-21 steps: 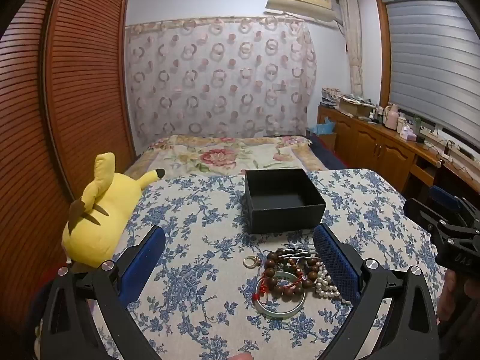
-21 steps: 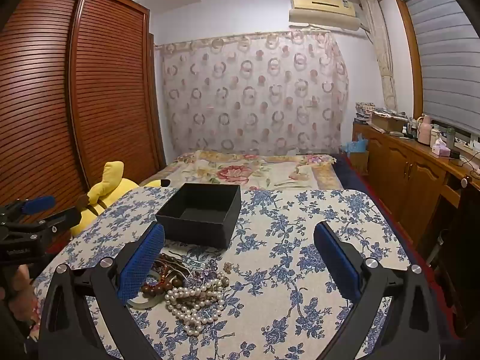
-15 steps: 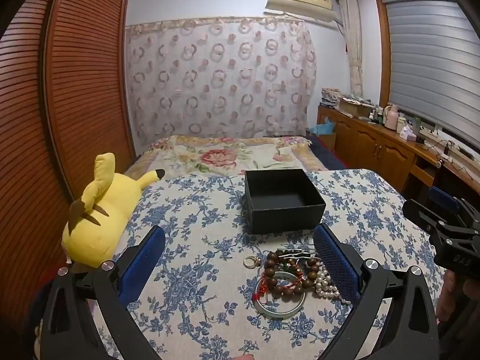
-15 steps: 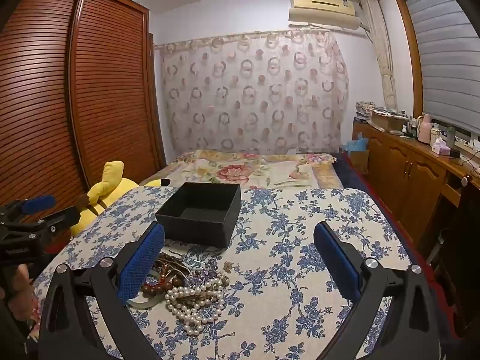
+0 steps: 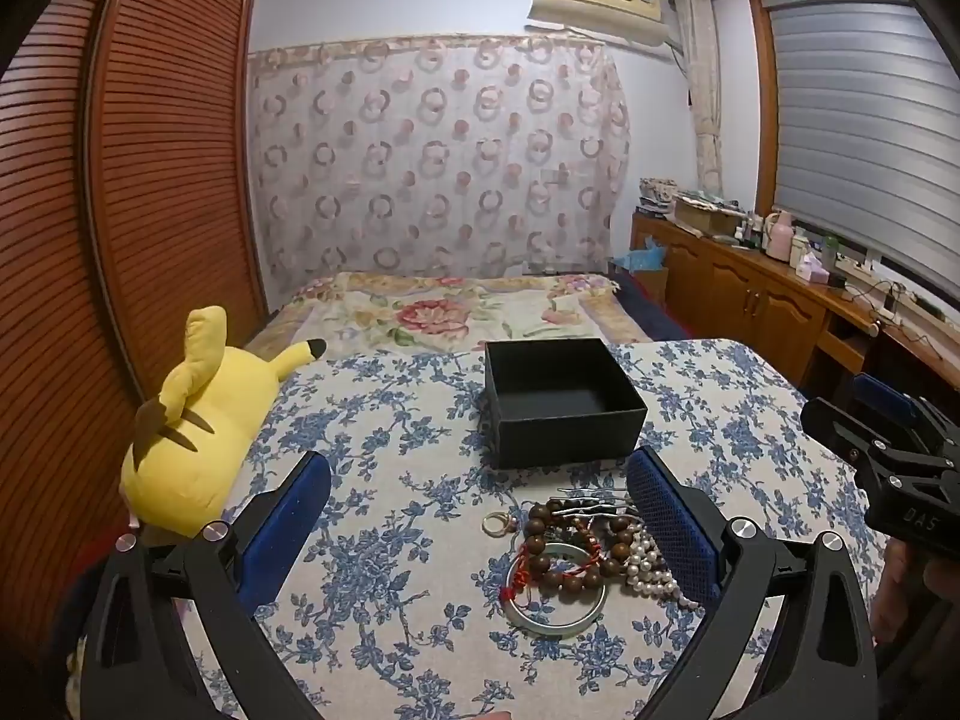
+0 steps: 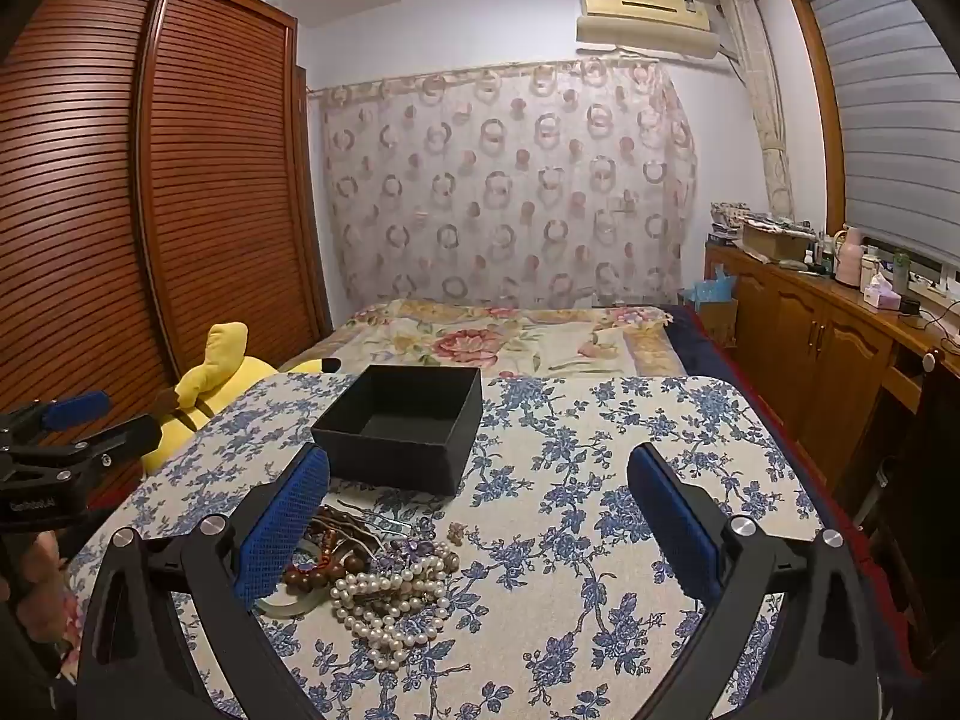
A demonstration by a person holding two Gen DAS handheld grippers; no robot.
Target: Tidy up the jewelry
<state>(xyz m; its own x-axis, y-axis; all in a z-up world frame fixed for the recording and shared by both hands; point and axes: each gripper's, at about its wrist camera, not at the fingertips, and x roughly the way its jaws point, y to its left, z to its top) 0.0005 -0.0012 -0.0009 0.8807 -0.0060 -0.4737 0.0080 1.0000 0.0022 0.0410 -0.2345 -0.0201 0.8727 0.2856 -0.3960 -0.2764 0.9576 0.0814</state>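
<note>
An empty black box (image 5: 561, 405) stands open on the blue-flowered tablecloth (image 5: 372, 516); it also shows in the right wrist view (image 6: 402, 426). In front of it lies a jewelry pile: a brown bead bracelet (image 5: 564, 564), a pale bangle (image 5: 555, 615), a small ring (image 5: 495, 523), and a pearl necklace (image 6: 390, 606). My left gripper (image 5: 477, 531) is open and empty, just before the pile. My right gripper (image 6: 477, 531) is open and empty, with its left finger (image 6: 282, 531) over the pile's left side.
A yellow plush toy (image 5: 192, 438) lies at the table's left edge. A bed (image 5: 462, 312) is behind the table, a wooden wardrobe (image 5: 120, 228) on the left, and a wooden cabinet (image 5: 750, 300) with bottles on the right.
</note>
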